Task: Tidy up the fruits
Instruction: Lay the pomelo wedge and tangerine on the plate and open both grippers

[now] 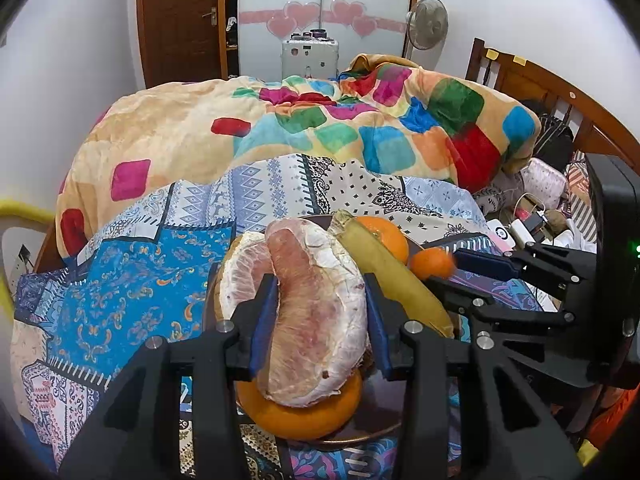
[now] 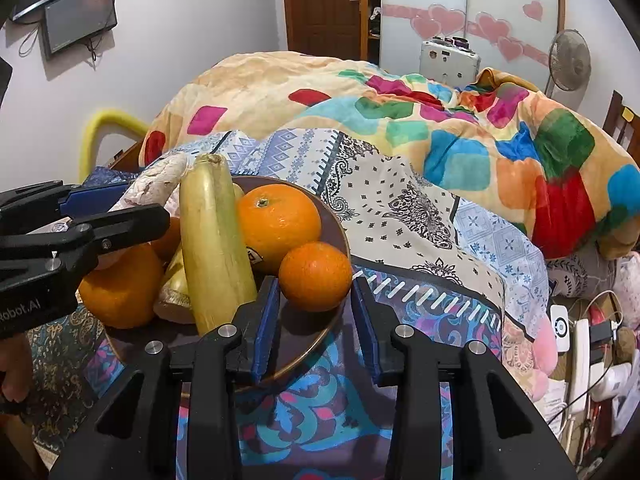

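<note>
The plate (image 2: pixel 336 228) rests on the bed (image 2: pixel 420 216), in front of the heaped blanket (image 2: pixel 460 128). On the plate, the banana (image 2: pixel 212 240) lies at the centre. The pomelo piece (image 1: pixel 316 312) lies to its left, on top of an orange (image 1: pixel 296 412). A second orange (image 2: pixel 278 226) lies right of the banana, with the tangerine (image 2: pixel 316 276) in front of it. Chargers (image 2: pixel 580 344) lie at the far right.

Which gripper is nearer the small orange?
Right. The right gripper brackets the small orange; the left gripper sits across the plate around the peeled pomelo.
</note>
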### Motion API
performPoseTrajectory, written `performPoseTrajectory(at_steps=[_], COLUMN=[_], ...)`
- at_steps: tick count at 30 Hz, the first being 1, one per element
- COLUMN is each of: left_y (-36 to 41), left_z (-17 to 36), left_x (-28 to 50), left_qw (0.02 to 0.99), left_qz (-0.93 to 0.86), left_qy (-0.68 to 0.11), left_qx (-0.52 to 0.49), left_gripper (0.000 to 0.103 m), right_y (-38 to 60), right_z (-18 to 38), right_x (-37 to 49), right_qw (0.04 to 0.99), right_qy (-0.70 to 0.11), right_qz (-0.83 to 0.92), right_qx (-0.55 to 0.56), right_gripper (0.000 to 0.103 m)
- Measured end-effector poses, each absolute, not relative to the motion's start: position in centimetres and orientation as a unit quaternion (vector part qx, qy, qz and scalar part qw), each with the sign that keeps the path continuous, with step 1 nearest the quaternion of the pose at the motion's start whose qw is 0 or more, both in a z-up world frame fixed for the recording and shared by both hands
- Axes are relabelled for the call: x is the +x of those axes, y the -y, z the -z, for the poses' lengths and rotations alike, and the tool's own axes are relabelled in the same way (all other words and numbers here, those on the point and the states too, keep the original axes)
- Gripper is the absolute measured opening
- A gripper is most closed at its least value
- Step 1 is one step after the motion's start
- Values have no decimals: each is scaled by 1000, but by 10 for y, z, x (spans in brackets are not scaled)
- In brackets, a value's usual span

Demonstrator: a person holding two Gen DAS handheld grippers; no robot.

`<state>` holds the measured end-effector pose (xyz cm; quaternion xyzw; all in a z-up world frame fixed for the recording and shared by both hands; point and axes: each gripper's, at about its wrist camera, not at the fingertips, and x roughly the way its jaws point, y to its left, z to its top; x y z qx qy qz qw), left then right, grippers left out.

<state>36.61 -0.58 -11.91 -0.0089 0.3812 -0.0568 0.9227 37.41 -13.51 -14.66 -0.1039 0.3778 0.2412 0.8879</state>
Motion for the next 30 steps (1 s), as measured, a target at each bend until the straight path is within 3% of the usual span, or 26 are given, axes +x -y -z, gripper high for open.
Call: performPoseTrajectory(at_steps=[6, 12, 26, 30], left_y=[4, 0, -14, -18], left_z=[119, 112, 87, 86], left_x=[365, 352, 284, 259], left_qw=[922, 927, 937, 937], left_qz=[59, 58, 54, 50], left_qy=[-382, -369, -346, -345], left_qx=[-14, -12, -17, -17], left_gripper=[42, 52, 53, 53], right_y=[136, 143, 138, 135], right_z=[143, 132, 102, 100], right_x=[371, 354, 278, 254], right_qw=[892, 899, 910, 909], right_qy=[-372, -358, -301, -293], right_qz=[-236, -232, -258, -275], right_qx=[-107, -102, -121, -114], right_gripper=[39, 39, 40, 49])
